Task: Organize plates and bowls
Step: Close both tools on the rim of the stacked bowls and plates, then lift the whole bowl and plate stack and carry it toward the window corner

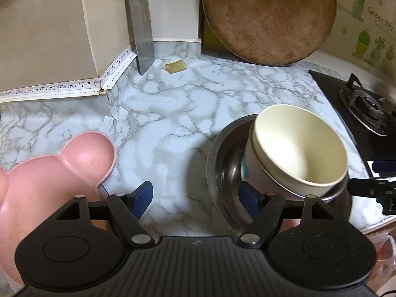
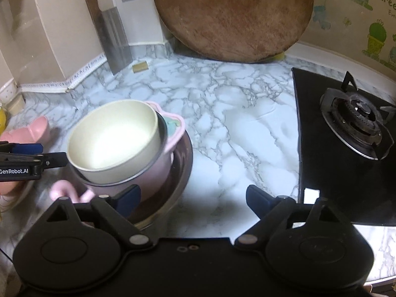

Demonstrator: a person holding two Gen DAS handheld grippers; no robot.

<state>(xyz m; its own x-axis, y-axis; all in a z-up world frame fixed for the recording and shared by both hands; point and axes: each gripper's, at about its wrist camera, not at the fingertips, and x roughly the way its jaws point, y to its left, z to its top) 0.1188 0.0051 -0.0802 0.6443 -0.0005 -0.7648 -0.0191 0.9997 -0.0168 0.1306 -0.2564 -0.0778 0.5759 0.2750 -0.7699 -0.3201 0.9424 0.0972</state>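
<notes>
While cream bowl (image 1: 299,148) sits nested in steel basin (image 1: 222,163), pink plate (image 1: 61,168) remains apart on counter (image 1: 173,123); left gripper (image 1: 195,195) and right gripper (image 2: 193,198) both spread, empty

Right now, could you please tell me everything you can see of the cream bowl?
The cream bowl is round, deep and straight-walled, matte cream inside and out, and looks empty. It sits tilted at the top of a nested stack, in a pink pot that stands in a steel basin on the marble counter. Neither gripper touches it; both are open beside the stack.
</notes>
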